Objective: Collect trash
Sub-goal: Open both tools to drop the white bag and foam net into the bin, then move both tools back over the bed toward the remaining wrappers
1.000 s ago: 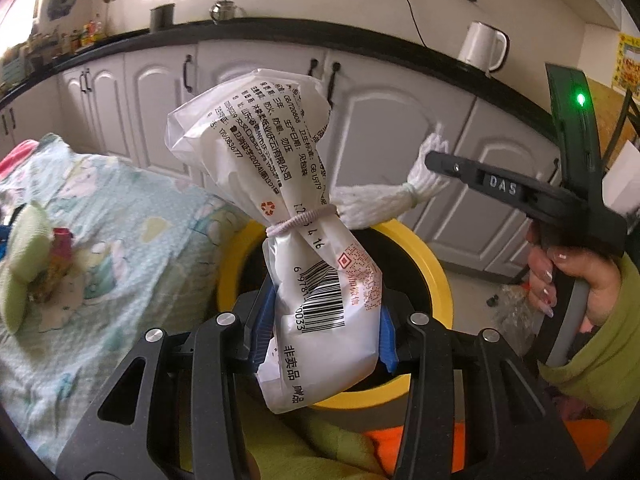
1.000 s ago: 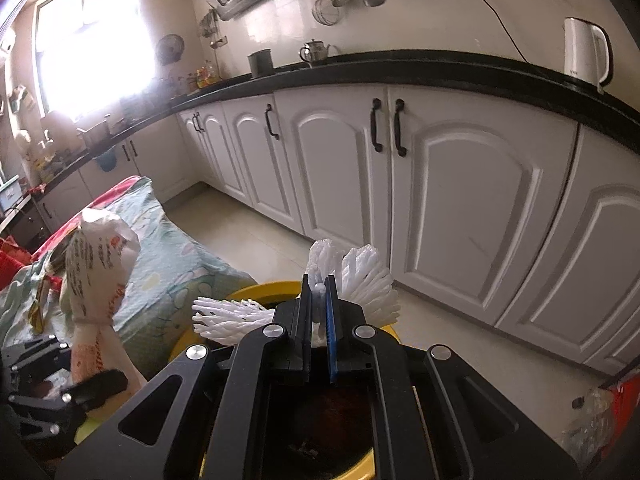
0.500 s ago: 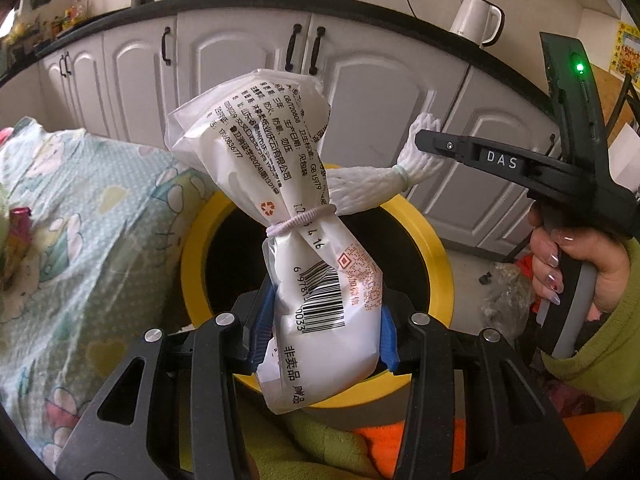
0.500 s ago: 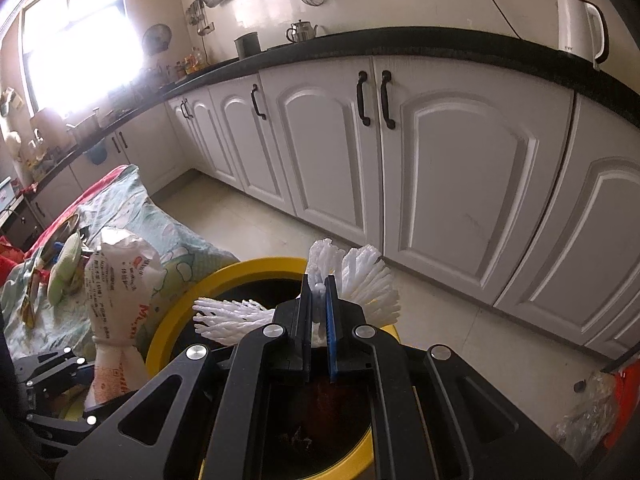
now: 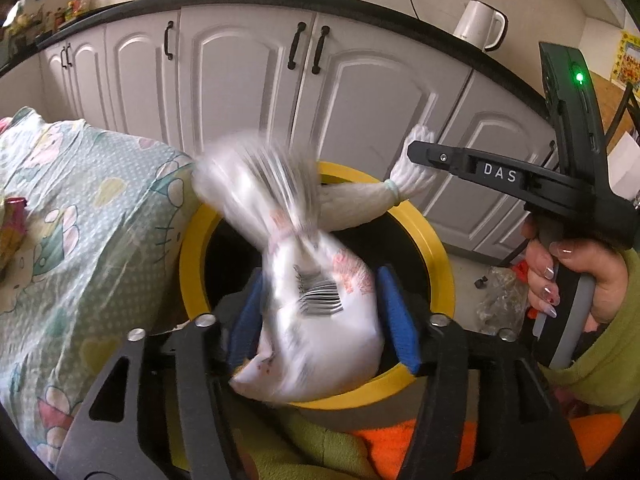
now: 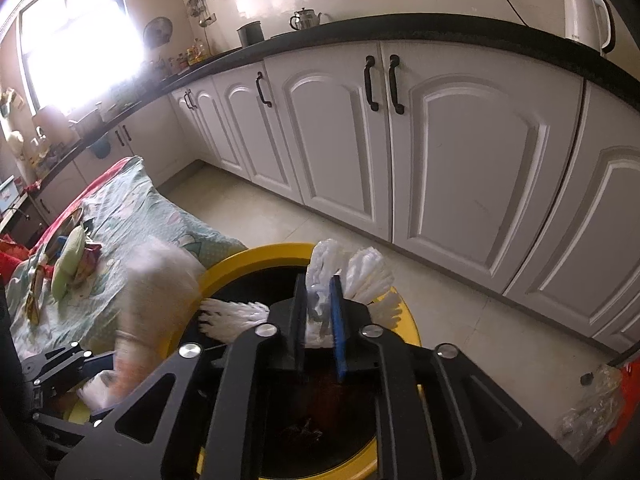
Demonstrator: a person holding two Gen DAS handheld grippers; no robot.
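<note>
My left gripper (image 5: 320,316) is opening, its blue pads spread to either side of the white plastic packet (image 5: 320,312), which sits blurred between them over the mouth of the yellow-rimmed bin (image 5: 438,256). I can't tell whether either pad touches it. The packet is glossy film pinched at the waist by a band, puffed above and below; I can make out a barcode and red print, but the text is smeared past reading. Its lower corner hangs over the bin's near rim.

My right gripper (image 6: 320,316) is opening too, a narrow gap between one black and one blue pad, with the white pleated wrapper (image 6: 348,276) in that gap. Its crinkled, ribbed ends fan out beyond the fingertips above the bin's far rim. From the left wrist view the same wrapper looks like a twisted, tied-off tube reaching over the bin.

The bin's inside is black and deep; I see only dark scraps at the bottom. A cartoon-print cloth (image 5: 80,220) drapes over something beside the bin's left rim, soft and wrinkled, cut off at the frame edge. A hand (image 5: 576,276) in a green sleeve grips the right handle.
</note>
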